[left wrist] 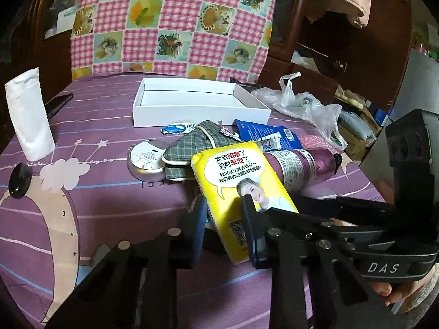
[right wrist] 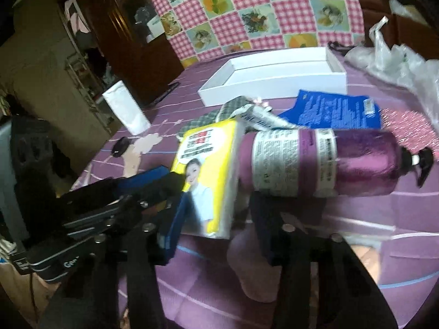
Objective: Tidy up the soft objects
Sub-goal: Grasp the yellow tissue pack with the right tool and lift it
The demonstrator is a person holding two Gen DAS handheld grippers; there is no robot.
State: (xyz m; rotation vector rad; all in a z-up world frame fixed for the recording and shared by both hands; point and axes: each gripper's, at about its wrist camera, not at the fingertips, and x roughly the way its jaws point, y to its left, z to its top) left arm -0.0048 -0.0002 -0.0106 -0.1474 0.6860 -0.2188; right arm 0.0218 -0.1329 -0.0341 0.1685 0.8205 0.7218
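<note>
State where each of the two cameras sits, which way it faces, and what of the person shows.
Left wrist: on the left claw, facing across the purple bed to the white box; fingertips show lower right.
Right wrist: on the right claw, facing the purple bottle; no hand visible.
Shared: yellow tissue pack between both claws, box, bottle.

one tissue pack [left wrist: 241,189], one bottle [left wrist: 304,167], one box [left wrist: 200,115]
</note>
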